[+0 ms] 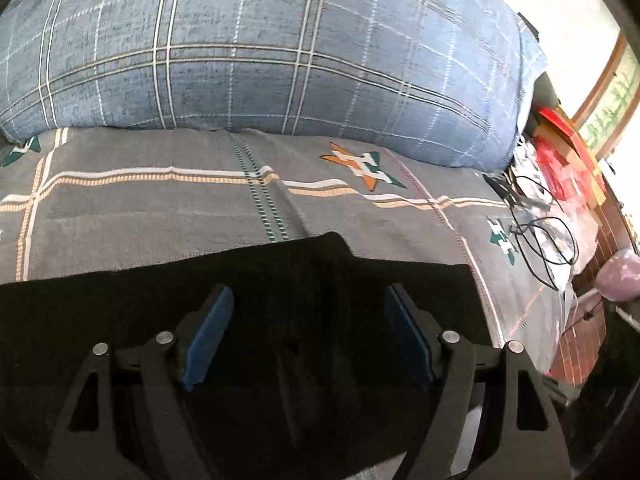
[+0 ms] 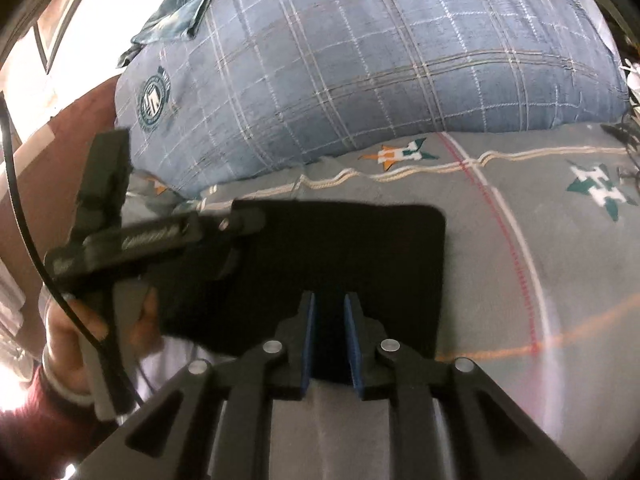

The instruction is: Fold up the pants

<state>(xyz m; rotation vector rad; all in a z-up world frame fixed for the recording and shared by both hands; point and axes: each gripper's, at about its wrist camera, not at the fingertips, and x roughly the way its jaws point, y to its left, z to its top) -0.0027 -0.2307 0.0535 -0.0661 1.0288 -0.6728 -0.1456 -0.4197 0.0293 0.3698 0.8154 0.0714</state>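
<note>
The black pants (image 2: pixel 340 256) lie folded into a flat rectangle on the grey patterned bedsheet (image 2: pixel 540 248). In the left wrist view the pants (image 1: pixel 280 280) fill the lower half. My left gripper (image 1: pixel 308 300) is open, its blue pads wide apart just above the dark cloth. It also shows in the right wrist view (image 2: pixel 240 220) at the pants' left edge, held by a hand. My right gripper (image 2: pixel 330 308) has its blue pads close together around the pants' near edge, with dark cloth between them.
A big blue plaid pillow (image 1: pixel 260 48) lies along the far side of the bed. Black cables (image 1: pixel 540 236), red packets (image 1: pixel 560 160) and a pink object (image 1: pixel 620 276) clutter the right bedside. A wooden edge (image 2: pixel 60 152) lies to the left.
</note>
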